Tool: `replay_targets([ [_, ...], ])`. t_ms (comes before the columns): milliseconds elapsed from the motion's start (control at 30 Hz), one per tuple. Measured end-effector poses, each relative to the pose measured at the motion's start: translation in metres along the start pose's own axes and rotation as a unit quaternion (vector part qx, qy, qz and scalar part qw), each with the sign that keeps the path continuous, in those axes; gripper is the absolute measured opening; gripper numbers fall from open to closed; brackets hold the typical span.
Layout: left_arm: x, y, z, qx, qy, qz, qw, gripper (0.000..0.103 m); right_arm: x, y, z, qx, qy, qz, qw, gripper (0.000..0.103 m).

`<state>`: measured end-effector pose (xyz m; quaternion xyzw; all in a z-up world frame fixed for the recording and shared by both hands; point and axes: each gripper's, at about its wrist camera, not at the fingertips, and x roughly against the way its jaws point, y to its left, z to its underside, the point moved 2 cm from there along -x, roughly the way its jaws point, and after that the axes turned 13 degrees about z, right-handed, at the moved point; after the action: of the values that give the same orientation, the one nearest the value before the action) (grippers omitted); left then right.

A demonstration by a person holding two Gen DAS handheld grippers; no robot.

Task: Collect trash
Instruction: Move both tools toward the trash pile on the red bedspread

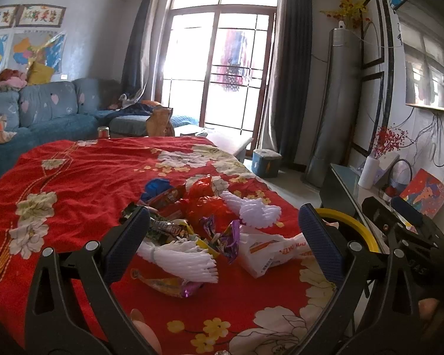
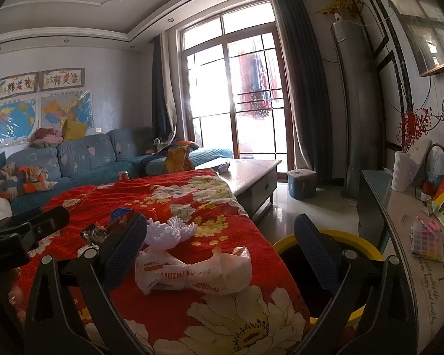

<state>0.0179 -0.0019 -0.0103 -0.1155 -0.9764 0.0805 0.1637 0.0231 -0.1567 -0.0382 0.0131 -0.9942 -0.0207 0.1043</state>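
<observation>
on the red floral cloth (image 1: pixel 83 177) covering the table lies a loose heap of trash: a knotted white plastic bag with orange print (image 2: pixel 192 272), 2 white ribbed foam fruit nets (image 1: pixel 251 207) lying side by side, another white foam net (image 1: pixel 183 256) nearer the camera, crumpled purple foil wrappers (image 1: pixel 228 236), a flattened yellow snack wrapper (image 1: pixel 162 281), a crinkled red plastic bag (image 1: pixel 204 198) and a blue wrapper (image 1: pixel 157 186) at the far side of the pile. the left gripper (image 1: pixel 222 242) hangs over the near edge of this heap, its blue textured pads (image 1: pixel 321 245) spread wide apart with nothing between them. the right gripper (image 2: pixel 219 251) is likewise spread wide and empty, the knotted bag lying on the cloth between its fingers in that view. just beside the table's right edge stands a round bin with a yellow rim (image 2: pixel 364 245) and a dark inside; what it holds cannot be told. beyond the cloth sit a wooden coffee table (image 2: pixel 251 171), a blue sofa (image 2: pixel 85 156) strewn with cushions, and a blue stool (image 2: pixel 302 183) near the grey curtains (image 2: pixel 305 88). along the right wall, a side counter (image 2: pixel 414 272) carries a white ribbed vase (image 2: pixel 401 171) with red berry sprigs.
</observation>
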Motion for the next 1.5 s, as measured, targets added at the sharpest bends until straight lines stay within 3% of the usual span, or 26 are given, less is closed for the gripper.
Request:
replay_targets([
  [767,0.0,-0.001,0.001,-0.001,-0.001,0.0,1.0,0.092,0.0,0.0,0.004,-0.001,0.004,0.001,1.0,0.097],
  [1133,0.0,-0.001,0.001,0.001,0.003,-0.001,1.0,0.092,-0.006,0.0,0.021,-0.006,0.017,0.003,1.0,0.097],
  [1500,-0.003,0.025,0.004,0.042,0.015,-0.003,0.999,0.092,-0.015,0.01,0.015,0.01,0.044,-0.02,0.999,0.097],
])
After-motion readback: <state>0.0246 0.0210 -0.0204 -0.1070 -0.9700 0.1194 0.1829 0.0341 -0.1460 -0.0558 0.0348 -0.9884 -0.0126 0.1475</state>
